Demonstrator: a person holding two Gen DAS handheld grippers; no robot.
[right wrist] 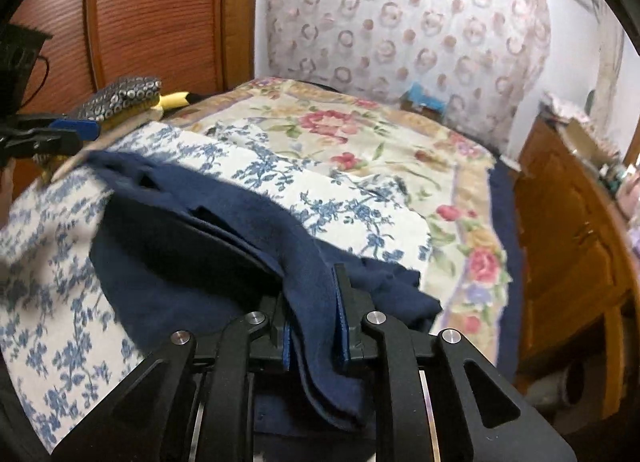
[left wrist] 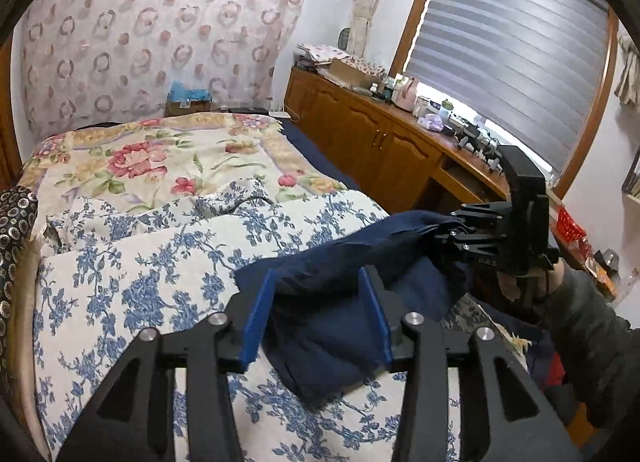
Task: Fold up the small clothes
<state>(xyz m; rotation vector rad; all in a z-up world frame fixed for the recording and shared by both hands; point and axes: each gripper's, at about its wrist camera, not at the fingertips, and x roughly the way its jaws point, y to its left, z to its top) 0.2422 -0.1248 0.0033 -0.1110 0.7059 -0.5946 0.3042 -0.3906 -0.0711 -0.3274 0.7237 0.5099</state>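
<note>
A small navy blue garment [left wrist: 340, 294] lies partly lifted over a bed with a blue-flowered white sheet [left wrist: 132, 282]. My left gripper [left wrist: 320, 282] is open, its blue pads on either side of the garment's near edge. My right gripper [left wrist: 444, 232], seen at the right of the left wrist view, is shut on the garment's far corner and holds it up. In the right wrist view the right gripper [right wrist: 316, 286] pinches a fold of the navy garment [right wrist: 224, 230], which drapes down over the jaws. The left gripper [right wrist: 86, 130] shows at the far left.
A red-flowered quilt [left wrist: 160, 154] covers the bed's far half. A wooden cabinet [left wrist: 372, 142] with cluttered top runs along the right under a window with blinds [left wrist: 516, 46]. A wooden headboard [right wrist: 160, 10] and a patterned pillow [right wrist: 120, 96] are at the bed's head.
</note>
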